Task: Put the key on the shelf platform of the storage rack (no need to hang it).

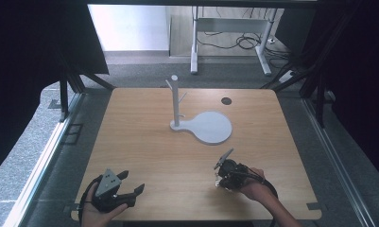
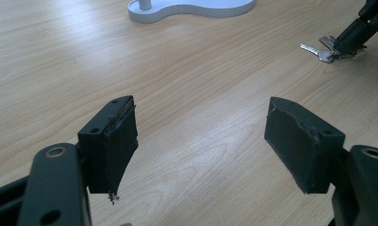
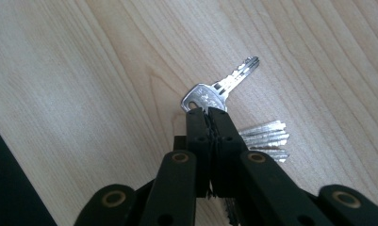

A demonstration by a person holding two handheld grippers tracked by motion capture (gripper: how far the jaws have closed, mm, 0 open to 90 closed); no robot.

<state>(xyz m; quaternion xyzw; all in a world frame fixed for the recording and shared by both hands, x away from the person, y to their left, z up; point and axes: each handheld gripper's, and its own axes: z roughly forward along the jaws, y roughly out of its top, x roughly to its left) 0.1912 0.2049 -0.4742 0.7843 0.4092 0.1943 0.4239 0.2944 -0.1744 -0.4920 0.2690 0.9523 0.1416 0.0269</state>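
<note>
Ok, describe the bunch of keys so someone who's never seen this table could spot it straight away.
Start at the wooden table and its white stand, then come toward the person's right side. There the right hand-held gripper is closed on a bunch of keys lying on the wood. It is the one small silver metal thing, with one key sticking out past the tips.

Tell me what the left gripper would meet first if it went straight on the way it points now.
Probably nothing soon: the left gripper, jaws open, faces bare table. Farther along stands the white stand's base; the keys lie off to the side, held by the right gripper.

A lab: black curtains (image 1: pixel 31 56) enclose the test table (image 1: pixel 144 156).
</note>
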